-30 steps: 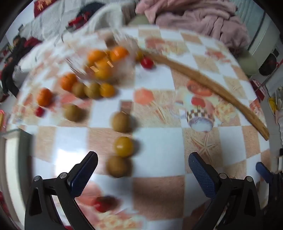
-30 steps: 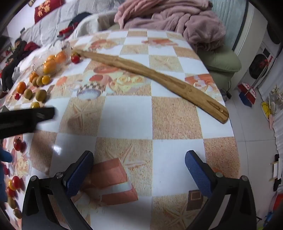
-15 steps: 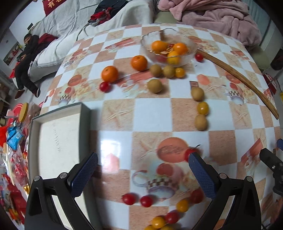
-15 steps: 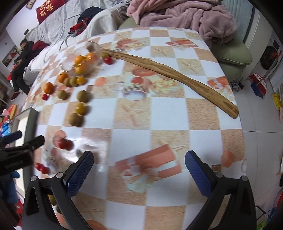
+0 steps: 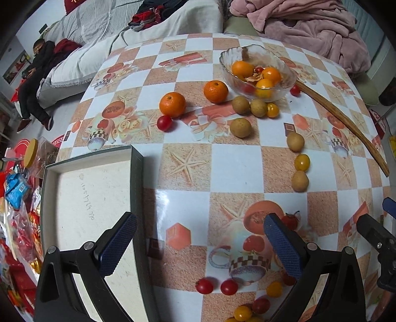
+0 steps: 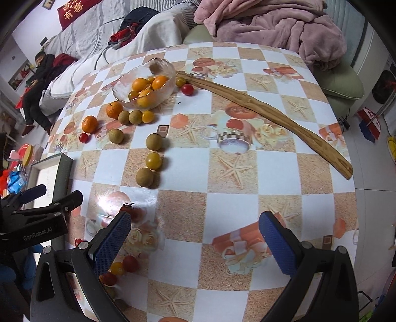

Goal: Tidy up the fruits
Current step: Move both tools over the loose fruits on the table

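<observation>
"GenRobot.AI" on left gripper [image 6: 37, 198] body; red banner [image 6: 74, 10], perhaps "吉…有喜".

The left gripper [image 5: 200, 244] has matte black angular arms ending in dark blue pads [image 5: 118, 244] with a fine cross-hatched texture, silver round screws at the joints. The right gripper [image 6: 195, 241] looks identical. White "GenRobot.AI" lettering marks the left gripper's black body at nine o'clock in the right wrist view.

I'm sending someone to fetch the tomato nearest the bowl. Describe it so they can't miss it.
Find the glass bowl at the far end of the checkered table. Where the long wooden stick begins beside it lies a red cherry tomato. It lies alone, the only red fruit on that side.
</observation>
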A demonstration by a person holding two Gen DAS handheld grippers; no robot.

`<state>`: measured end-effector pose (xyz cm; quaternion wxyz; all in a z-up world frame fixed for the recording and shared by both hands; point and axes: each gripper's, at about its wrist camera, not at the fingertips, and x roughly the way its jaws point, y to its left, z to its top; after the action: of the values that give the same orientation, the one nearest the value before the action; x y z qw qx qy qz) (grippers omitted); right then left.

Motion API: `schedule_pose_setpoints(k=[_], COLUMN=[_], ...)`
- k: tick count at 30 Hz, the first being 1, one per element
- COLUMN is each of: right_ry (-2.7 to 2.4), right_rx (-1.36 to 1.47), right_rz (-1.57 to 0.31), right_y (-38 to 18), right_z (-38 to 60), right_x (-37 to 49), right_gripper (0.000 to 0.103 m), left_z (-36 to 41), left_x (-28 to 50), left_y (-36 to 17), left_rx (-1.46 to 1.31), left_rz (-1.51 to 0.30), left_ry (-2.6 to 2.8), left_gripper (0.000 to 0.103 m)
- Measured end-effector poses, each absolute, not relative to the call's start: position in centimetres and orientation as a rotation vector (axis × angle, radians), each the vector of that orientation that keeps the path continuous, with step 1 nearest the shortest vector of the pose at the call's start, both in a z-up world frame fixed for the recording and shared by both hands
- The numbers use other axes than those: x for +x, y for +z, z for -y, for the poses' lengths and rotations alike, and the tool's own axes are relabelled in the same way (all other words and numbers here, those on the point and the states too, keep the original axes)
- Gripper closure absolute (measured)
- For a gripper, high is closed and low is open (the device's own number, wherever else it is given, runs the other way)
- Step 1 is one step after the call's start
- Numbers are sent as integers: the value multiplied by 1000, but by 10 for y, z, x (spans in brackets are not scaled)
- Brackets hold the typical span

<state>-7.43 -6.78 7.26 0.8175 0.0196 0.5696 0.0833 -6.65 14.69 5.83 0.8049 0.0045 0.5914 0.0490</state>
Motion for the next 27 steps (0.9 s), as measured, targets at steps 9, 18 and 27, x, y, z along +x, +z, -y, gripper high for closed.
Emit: schedule_pose_setpoints(k=[9, 18, 27], right_ry=[173, 177, 181], right_rx=[30, 27, 22], right_rz=[-1222, -1223, -1220], right_y=[71, 70, 74], right_z=[59, 50, 45], right_x=[-66, -62, -61], right_gripper=[0, 0, 0], left_z=[-152, -157, -159], left_x=[-60, -55, -54], left_y=[54, 53, 55], left_rx=[0, -6, -10], left_rz=[-1284, -1287, -1283], left_ry=[95, 88, 84], left_gripper=[0, 0, 0])
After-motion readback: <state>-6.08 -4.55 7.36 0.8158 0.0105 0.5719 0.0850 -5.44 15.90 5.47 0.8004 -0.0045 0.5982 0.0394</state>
